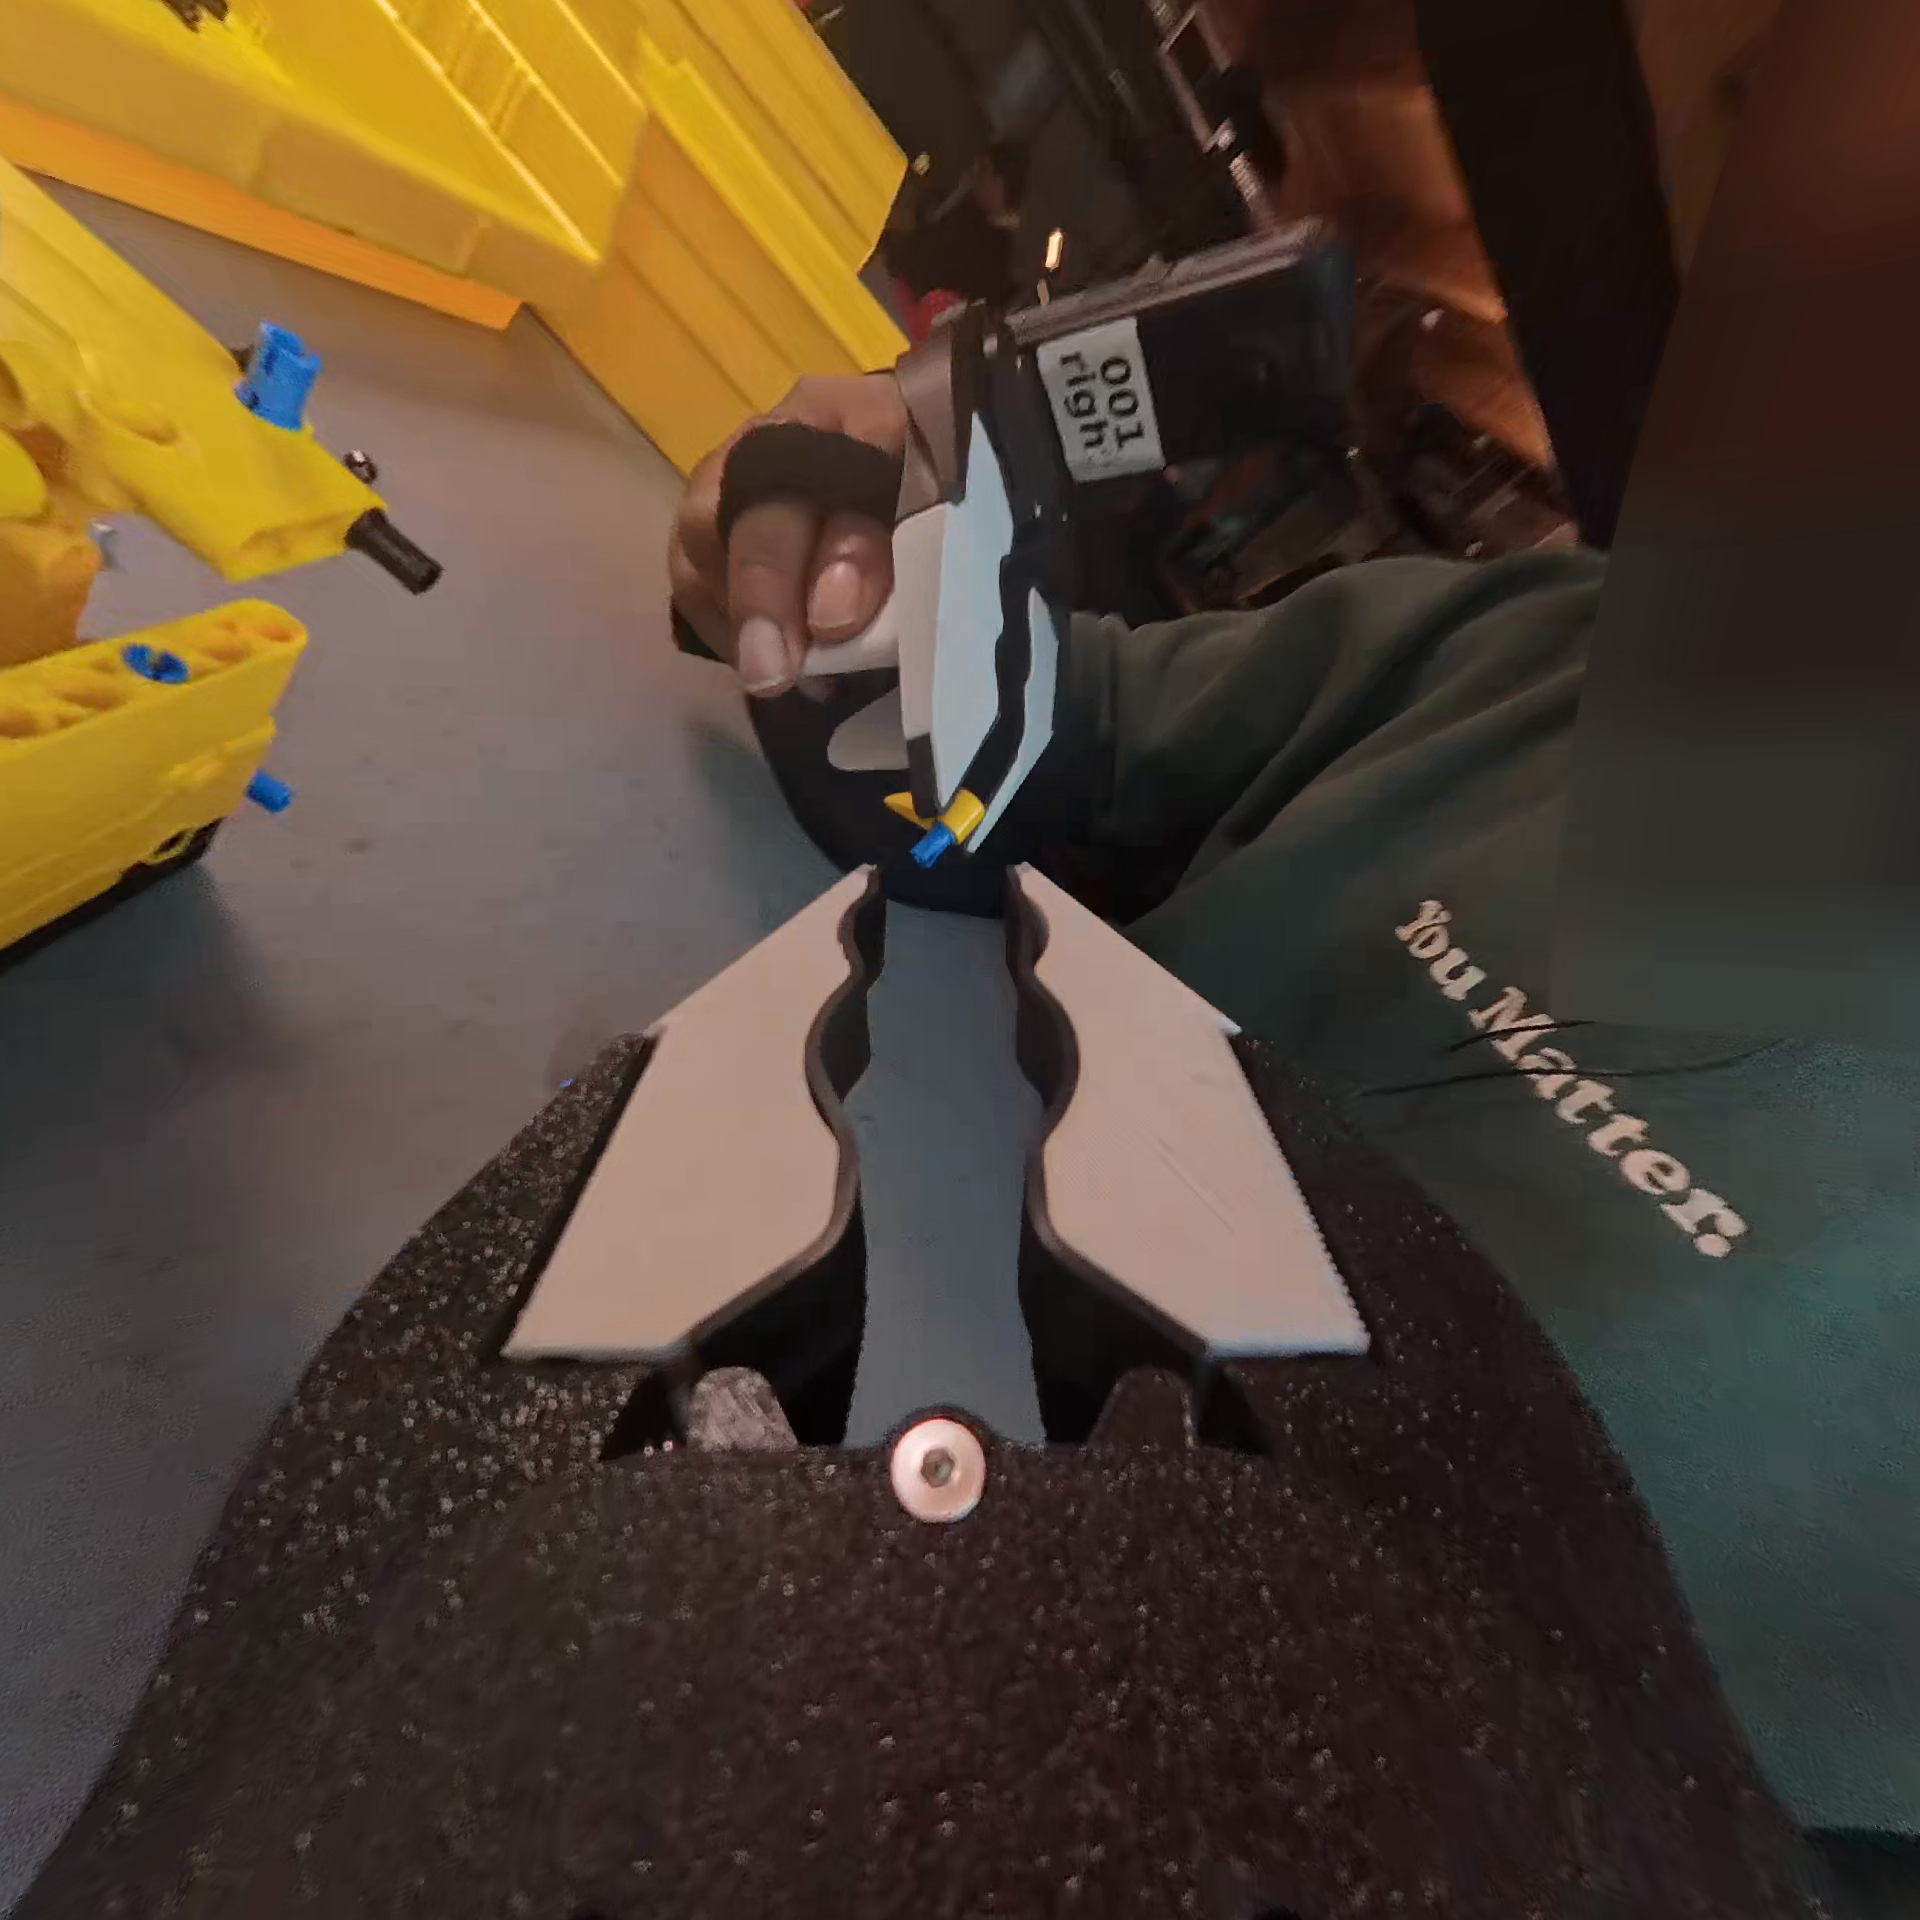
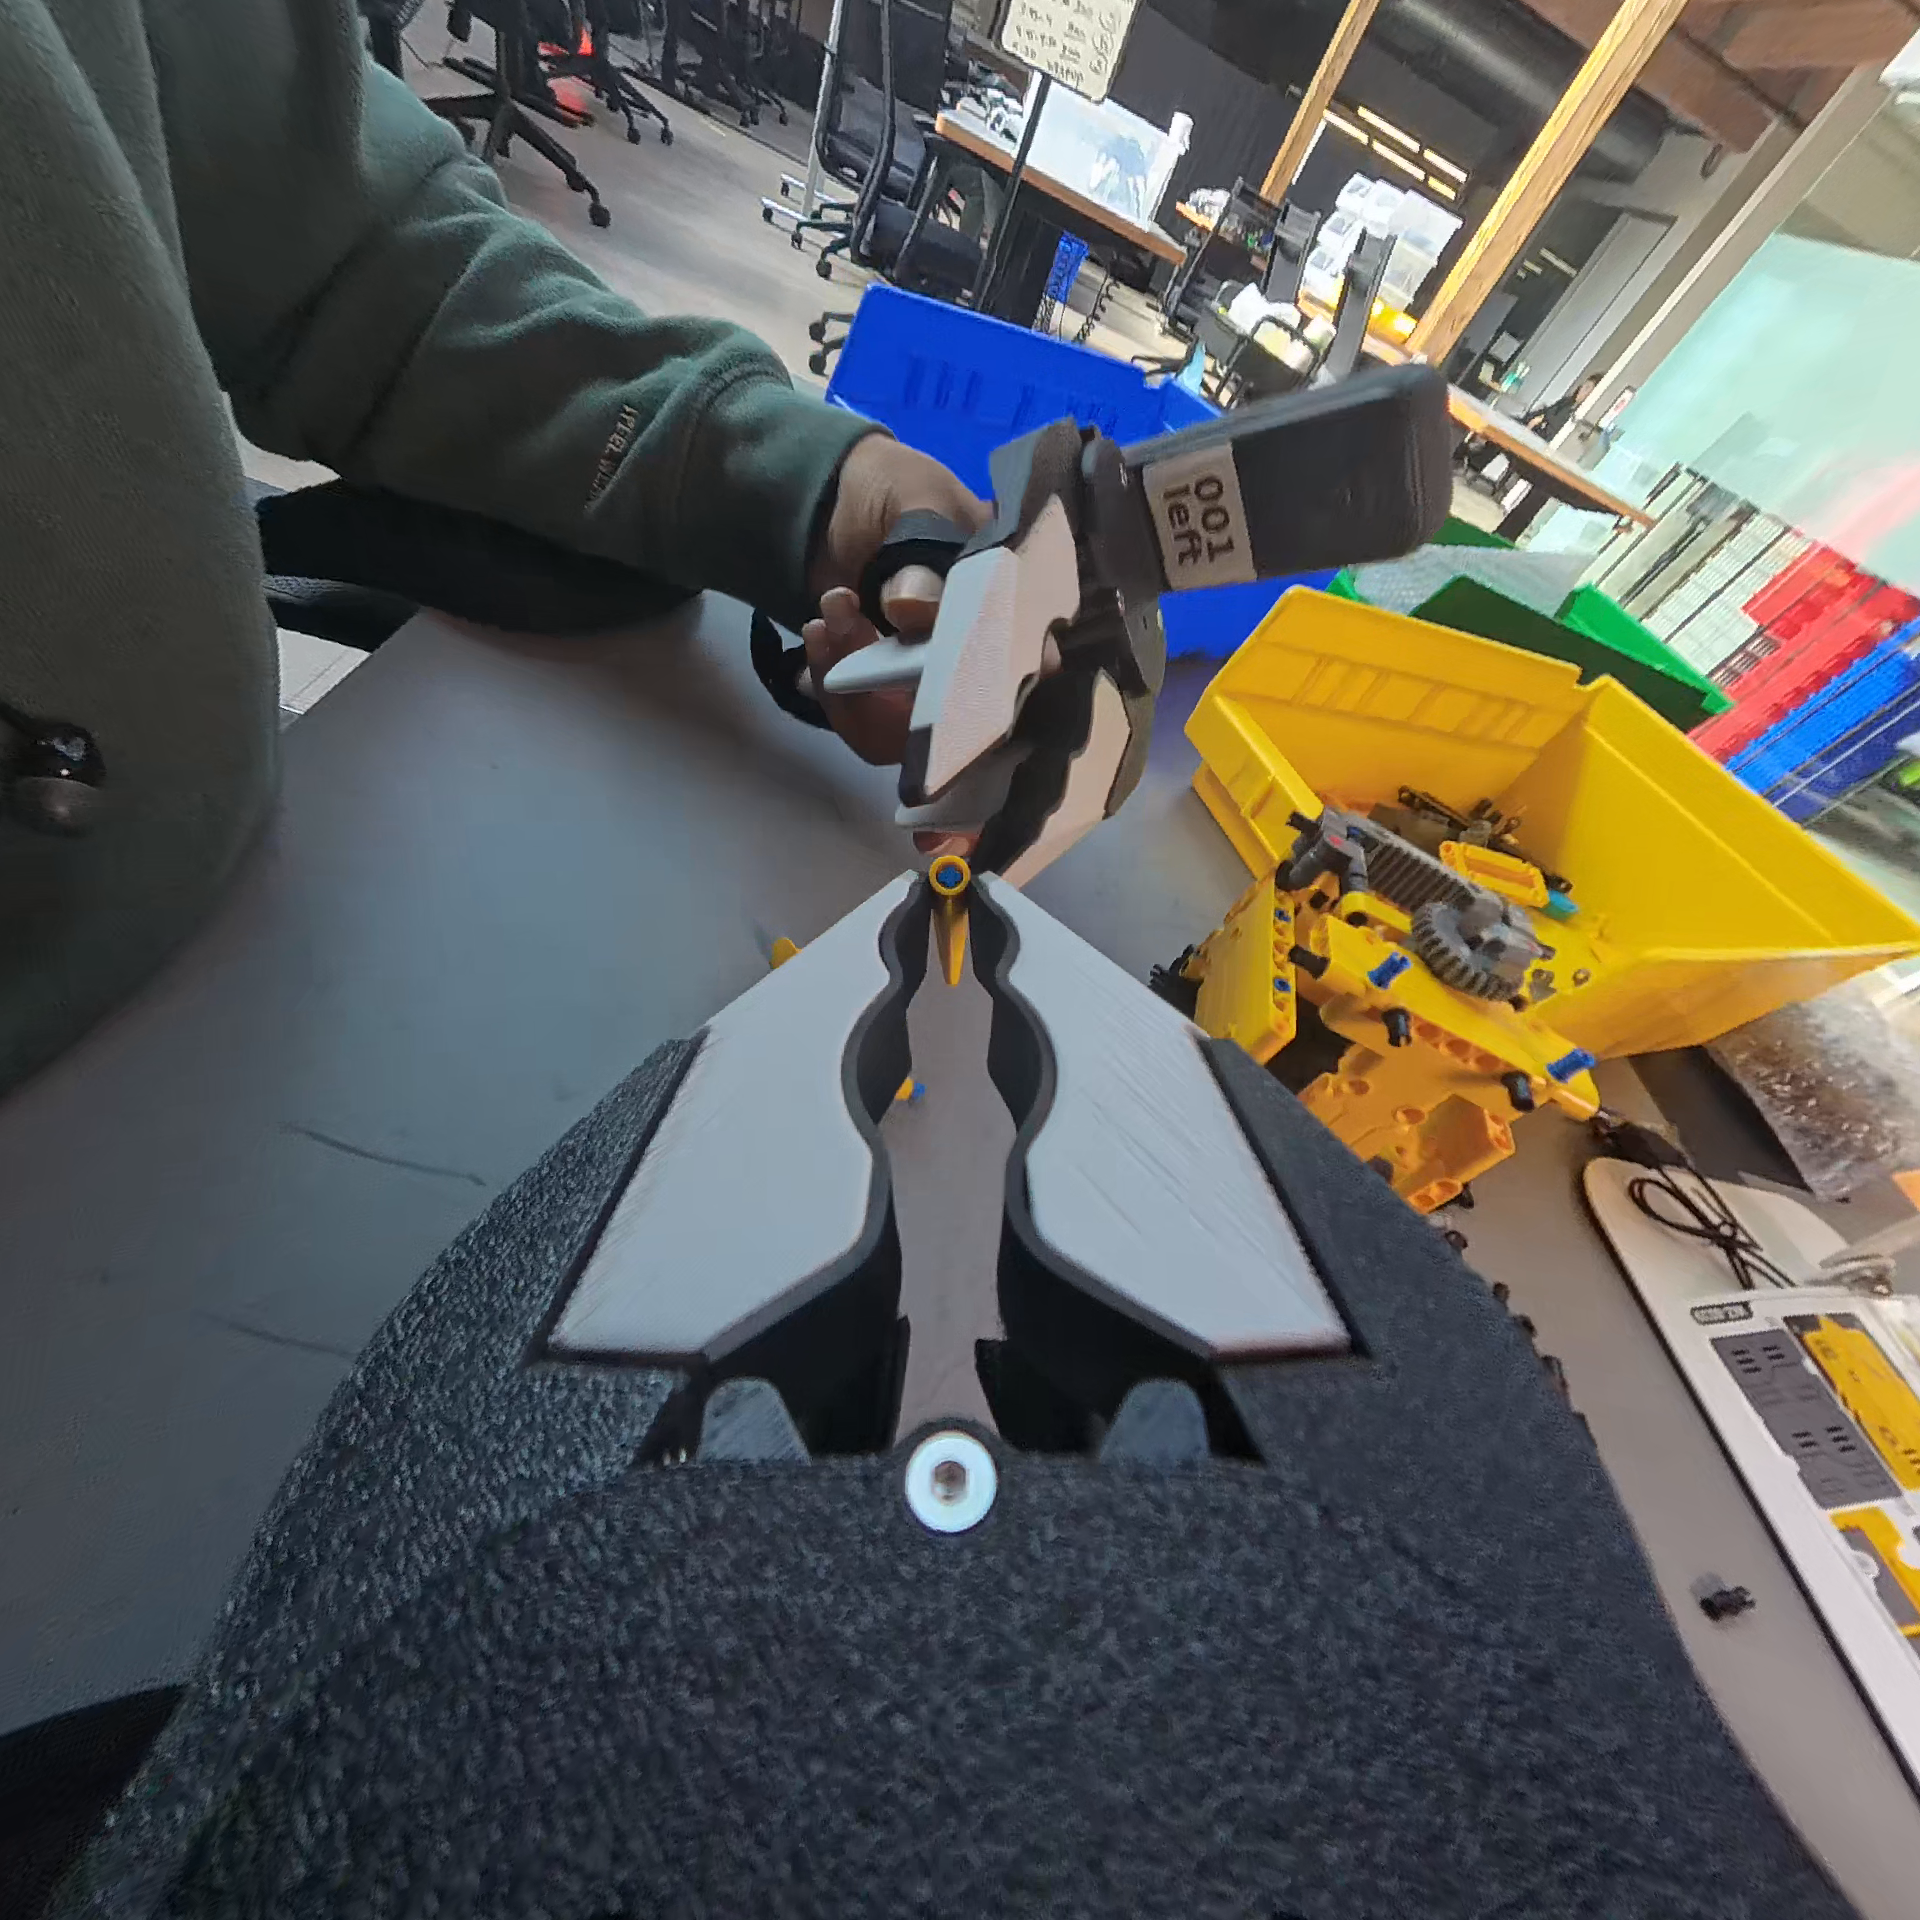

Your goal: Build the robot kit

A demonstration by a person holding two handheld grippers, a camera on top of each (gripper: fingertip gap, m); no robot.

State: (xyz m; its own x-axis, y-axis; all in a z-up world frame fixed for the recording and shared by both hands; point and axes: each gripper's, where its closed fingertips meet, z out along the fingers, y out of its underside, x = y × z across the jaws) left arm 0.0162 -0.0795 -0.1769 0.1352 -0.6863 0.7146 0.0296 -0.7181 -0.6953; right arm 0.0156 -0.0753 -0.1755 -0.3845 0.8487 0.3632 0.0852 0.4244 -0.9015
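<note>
My right tongs [image 2: 948, 891] clench a small yellow beam [image 2: 950, 935] with blue pin, long axis pointing straight at my left tongs [image 1: 943, 896] (released, empty), just beyond it.

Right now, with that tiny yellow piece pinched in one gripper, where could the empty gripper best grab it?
By the blue pin poking out of the small yellow piece. The right gripper covers most of the yellow body, and the pin is the free end facing the open left gripper, so coming straight on at it looks easiest, though it is a very small target.
</note>
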